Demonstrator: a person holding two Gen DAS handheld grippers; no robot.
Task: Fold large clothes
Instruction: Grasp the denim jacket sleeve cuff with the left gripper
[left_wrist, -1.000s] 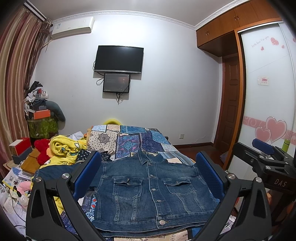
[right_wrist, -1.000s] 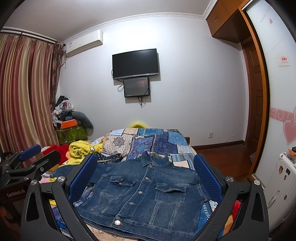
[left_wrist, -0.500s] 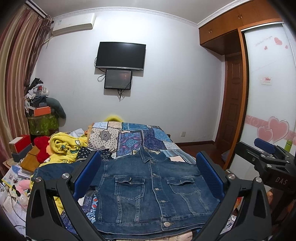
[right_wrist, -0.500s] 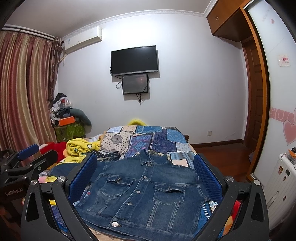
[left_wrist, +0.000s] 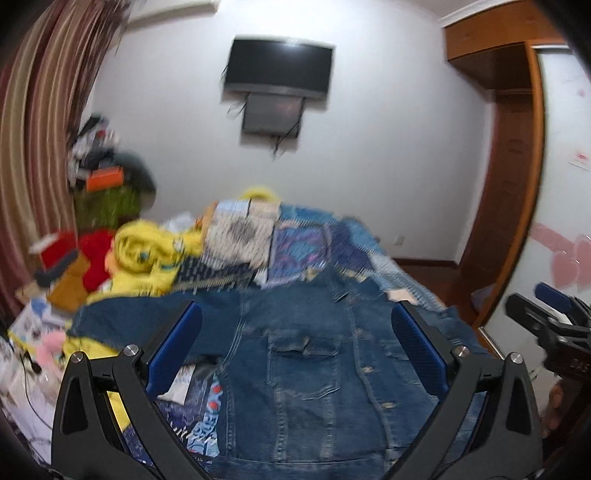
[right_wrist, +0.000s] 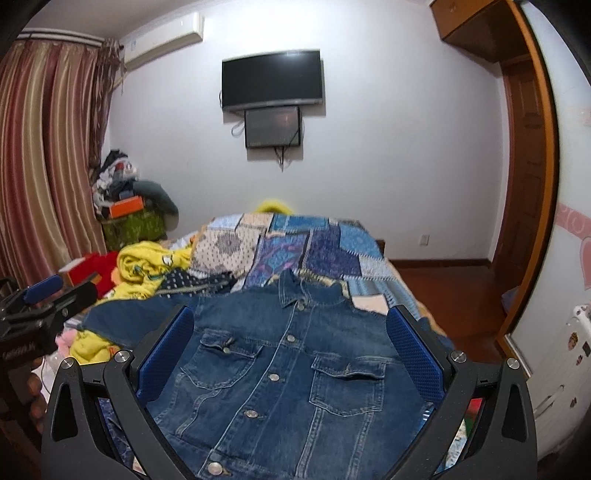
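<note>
A blue denim jacket (right_wrist: 288, 362) lies front up and buttoned on the bed, collar toward the far wall, one sleeve stretched out to the left (left_wrist: 140, 317). In the left wrist view the jacket (left_wrist: 314, 369) is blurred. My left gripper (left_wrist: 295, 343) hangs open above the jacket's left half, nothing between its blue pads. My right gripper (right_wrist: 288, 343) stands open above the jacket's chest, empty too. Each gripper shows at the edge of the other's view: the right one (left_wrist: 550, 325) and the left one (right_wrist: 40, 306).
A patchwork quilt (right_wrist: 295, 251) covers the bed behind the jacket. A yellow garment (right_wrist: 147, 266) and red items pile at the left. Curtains (right_wrist: 44, 166) hang at the left, a wooden door and wardrobe (right_wrist: 524, 184) stand at the right, a white radiator (right_wrist: 554, 369) beside them.
Both grippers have tipped downward and closer to the jacket. The left one has swung leftward over the sleeve side and its view is motion-blurred. Both stay open.
</note>
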